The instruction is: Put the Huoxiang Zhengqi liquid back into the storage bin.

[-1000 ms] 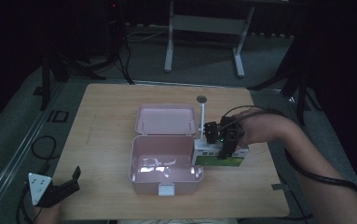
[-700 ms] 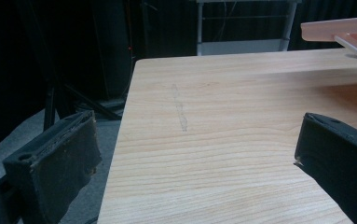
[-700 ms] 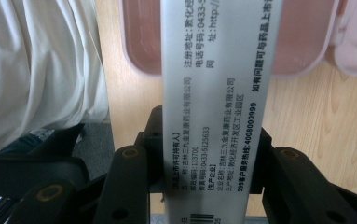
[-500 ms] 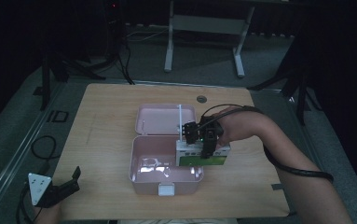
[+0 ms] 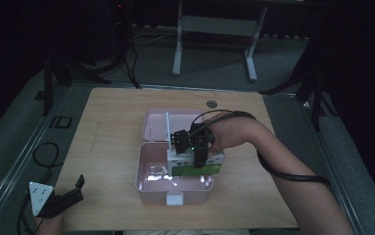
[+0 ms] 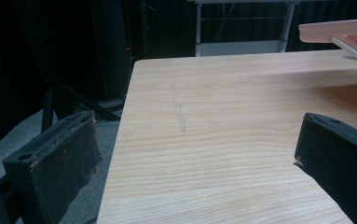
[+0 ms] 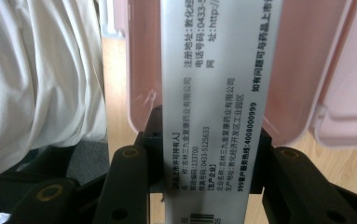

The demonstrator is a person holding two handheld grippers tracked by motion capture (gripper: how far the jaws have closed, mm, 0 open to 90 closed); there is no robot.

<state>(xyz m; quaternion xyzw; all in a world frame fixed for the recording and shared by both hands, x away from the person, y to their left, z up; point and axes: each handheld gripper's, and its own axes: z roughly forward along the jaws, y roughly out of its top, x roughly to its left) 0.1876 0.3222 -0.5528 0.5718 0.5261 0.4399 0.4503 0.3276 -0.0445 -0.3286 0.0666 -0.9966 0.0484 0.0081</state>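
Right gripper view: fingers [image 7: 134,186] clamped on flat printed carton [image 7: 213,116], glossy pink plastic box [image 7: 306,70] behind.

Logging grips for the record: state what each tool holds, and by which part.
The right tool clamps the white-and-green cardboard medicine box across its narrow printed side faces, over the open pink plastic case. The left tool holds nothing.

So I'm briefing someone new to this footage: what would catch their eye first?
The open pink box mid-table, with the right gripper holding a green-and-white carton over its right side. Then the left gripper, idle at the table's near-left corner, jaws open on nothing.
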